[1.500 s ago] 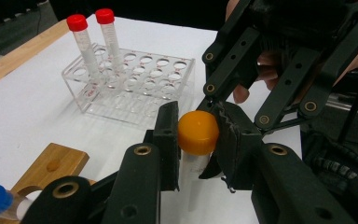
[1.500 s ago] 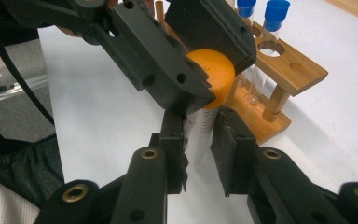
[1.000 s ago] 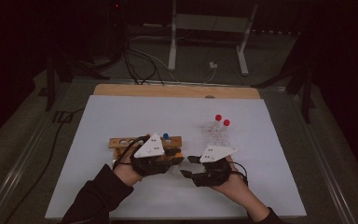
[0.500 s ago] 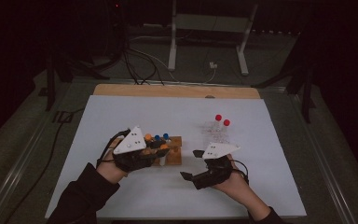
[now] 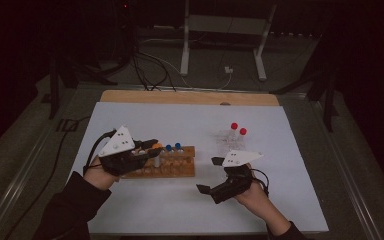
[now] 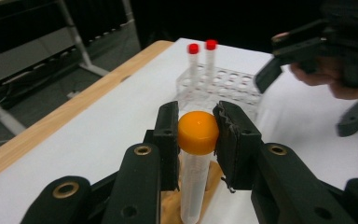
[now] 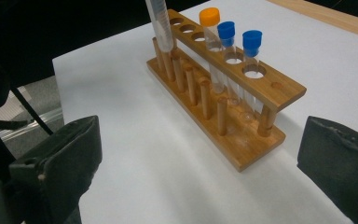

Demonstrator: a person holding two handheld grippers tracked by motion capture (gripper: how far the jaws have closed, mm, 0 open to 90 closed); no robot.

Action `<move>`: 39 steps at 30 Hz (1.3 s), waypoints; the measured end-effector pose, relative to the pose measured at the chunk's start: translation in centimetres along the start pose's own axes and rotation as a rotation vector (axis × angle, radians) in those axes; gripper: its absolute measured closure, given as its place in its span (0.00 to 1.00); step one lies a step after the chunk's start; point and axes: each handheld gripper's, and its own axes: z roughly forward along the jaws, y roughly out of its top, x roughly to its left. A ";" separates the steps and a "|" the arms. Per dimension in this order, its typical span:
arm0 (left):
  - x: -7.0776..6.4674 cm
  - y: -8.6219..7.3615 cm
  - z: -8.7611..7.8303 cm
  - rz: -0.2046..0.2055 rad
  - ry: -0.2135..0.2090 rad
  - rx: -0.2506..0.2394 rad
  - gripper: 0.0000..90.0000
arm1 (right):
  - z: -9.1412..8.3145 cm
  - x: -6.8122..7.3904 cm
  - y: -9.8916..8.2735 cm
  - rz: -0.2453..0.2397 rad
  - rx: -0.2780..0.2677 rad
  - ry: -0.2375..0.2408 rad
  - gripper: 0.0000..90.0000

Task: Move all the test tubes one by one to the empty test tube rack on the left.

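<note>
At centre left of the high view, the left gripper is clamped on an orange-capped tube, its pads pressing the cap from both sides above the wooden rack. Two blue-capped tubes and another orange-capped one stand in that rack. Lower right of centre, the right gripper has just been opening; its jaws stand wide apart with nothing between them. A clear rack with two red-capped tubes stands at upper right.
</note>
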 end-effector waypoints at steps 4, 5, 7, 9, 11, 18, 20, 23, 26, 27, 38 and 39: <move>1.4 -0.2 -0.5 -0.024 0.048 -0.009 0.80 | 0.0 0.1 0.0 -0.013 -0.004 -0.010 0.00; 1.7 -0.3 -0.5 -0.034 0.060 -0.014 0.80 | 0.0 0.2 0.1 -0.018 -0.003 -0.014 0.00; 2.3 -0.5 -0.6 -0.046 0.084 -0.019 0.80 | -0.1 0.2 0.1 -0.027 -0.004 -0.020 0.00; 2.9 -0.8 -0.6 -0.076 0.098 -0.039 0.80 | -0.1 0.3 0.1 -0.032 -0.002 -0.023 0.00; 3.3 -1.1 -0.4 -0.091 0.120 -0.051 0.80 | -0.1 0.2 0.1 -0.032 -0.001 -0.021 0.00; 3.8 -2.2 1.1 -0.122 0.126 -0.069 0.80 | -0.3 0.2 0.1 -0.026 -0.004 -0.022 0.00; 3.8 -2.6 1.5 -0.129 0.121 -0.067 0.80 | -0.3 0.1 0.1 -0.027 -0.005 -0.025 0.00; 3.7 -3.3 2.0 -0.144 0.110 -0.068 0.80 | -0.3 0.1 0.1 -0.024 -0.005 -0.025 0.00; 3.7 -4.1 2.6 -0.153 0.109 -0.052 0.80 | -0.4 0.1 0.1 -0.029 -0.004 -0.023 0.00; 3.7 -4.4 2.7 -0.158 0.109 -0.048 0.80 | -0.4 0.1 0.1 -0.028 -0.003 -0.021 0.00; 3.5 -7.0 4.6 -0.188 0.105 0.016 0.80 | -0.5 0.1 0.1 -0.030 -0.015 -0.009 0.00; 3.5 -7.1 4.7 -0.182 0.106 0.028 0.80 | -0.5 0.1 0.1 -0.029 -0.020 -0.005 0.00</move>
